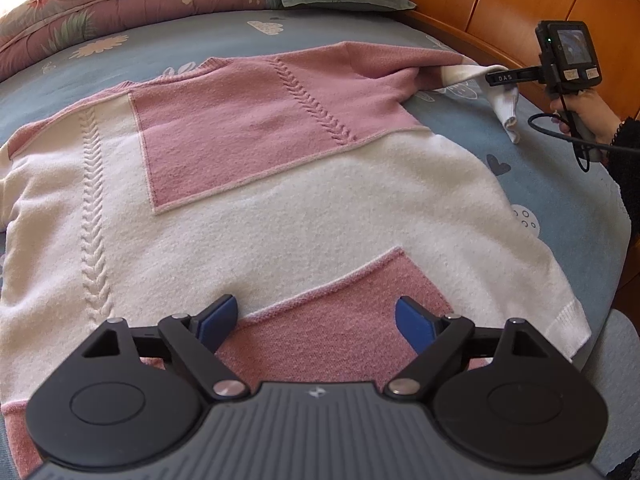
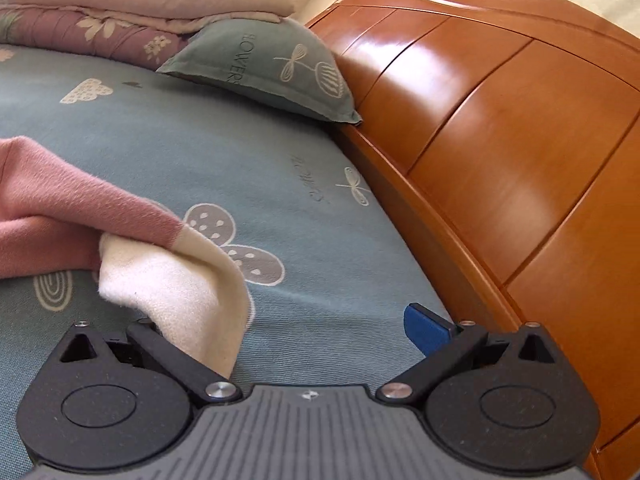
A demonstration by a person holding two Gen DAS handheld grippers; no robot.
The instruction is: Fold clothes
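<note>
Blue bedsheet (image 1: pixel 168 48) holds a pink-white sweater (image 1: pixel 280 184), "FLOWERS" pillow (image 2: pixel 264 68) behind; left claw (image 1: pixel 316 322) and right claw (image 2: pixel 280 332) both gape

We've got a sweater (image 1: pixel 280 200) in blocks of dusty pink and cream-white with braided cable stripes, on a grey-blue sheet (image 2: pixel 200 152) printed with pale clouds, hearts and dotted mushrooms. The pillow (image 2: pixel 272 72) is sage green with cream line drawings, the quilt (image 1: pixel 120 4) mauve floral, the headboard (image 2: pixel 500 128) glossy orange wood. Our gripper pads (image 1: pixel 218 322) are bright blue.
</note>
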